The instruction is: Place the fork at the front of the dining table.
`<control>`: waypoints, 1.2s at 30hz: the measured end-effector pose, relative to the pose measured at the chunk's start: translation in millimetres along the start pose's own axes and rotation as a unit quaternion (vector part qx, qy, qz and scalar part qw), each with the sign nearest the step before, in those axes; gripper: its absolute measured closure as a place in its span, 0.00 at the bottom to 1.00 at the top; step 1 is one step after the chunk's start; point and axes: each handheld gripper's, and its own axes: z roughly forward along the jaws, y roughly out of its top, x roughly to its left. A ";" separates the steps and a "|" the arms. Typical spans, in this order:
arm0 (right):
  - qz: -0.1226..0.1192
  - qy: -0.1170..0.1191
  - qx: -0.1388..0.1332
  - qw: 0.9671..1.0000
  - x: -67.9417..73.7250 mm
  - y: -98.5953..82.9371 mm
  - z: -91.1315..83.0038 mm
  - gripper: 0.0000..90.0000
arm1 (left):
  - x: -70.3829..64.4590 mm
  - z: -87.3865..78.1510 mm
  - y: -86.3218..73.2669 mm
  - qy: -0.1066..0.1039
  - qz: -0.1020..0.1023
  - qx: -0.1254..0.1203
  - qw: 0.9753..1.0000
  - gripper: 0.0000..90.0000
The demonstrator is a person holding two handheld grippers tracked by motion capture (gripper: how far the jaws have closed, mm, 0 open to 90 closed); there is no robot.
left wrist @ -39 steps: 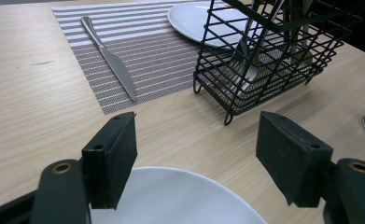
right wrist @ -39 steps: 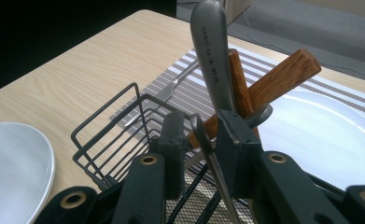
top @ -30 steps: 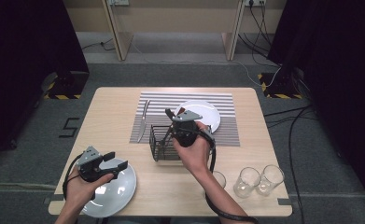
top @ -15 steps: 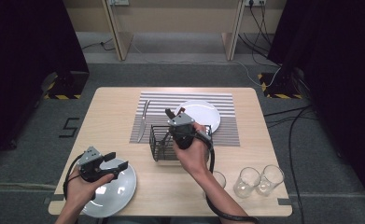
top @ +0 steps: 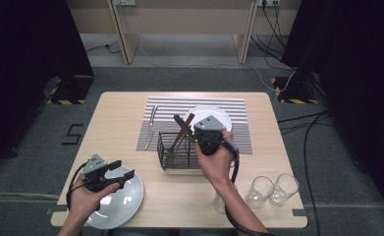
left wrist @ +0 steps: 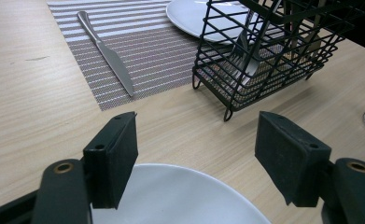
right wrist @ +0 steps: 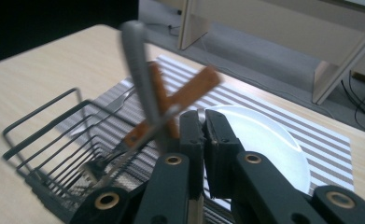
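The right gripper (right wrist: pixel 203 126) has its jaws pressed together above the wire basket (top: pixel 179 147), gripping nothing I can make out; utensils (right wrist: pixel 171 100) lean just left. The left gripper (left wrist: pixel 196 158) gapes wide over a plate (left wrist: pixel 180 200).

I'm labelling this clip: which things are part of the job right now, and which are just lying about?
In the job: right gripper, shut beside the utensils; caddy holding them; left gripper, open over the near plate.

Lying about: knife, far plate, mat, glasses.
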 end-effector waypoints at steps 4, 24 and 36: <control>0.043 -0.007 -0.007 0.999 -16.1 -0.6 -0.5 0.96 | 0.4 0.0 -0.5 0.001 -0.001 0.001 1.000 0.33; 0.068 -0.016 -0.007 0.998 -30.4 -4.0 15.2 0.94 | 0.9 0.0 -1.1 0.001 0.000 0.001 1.000 0.33; 0.071 -0.010 0.007 0.997 -33.5 -7.8 19.6 0.93 | 1.7 -0.3 -1.5 0.002 -0.001 0.001 1.000 0.33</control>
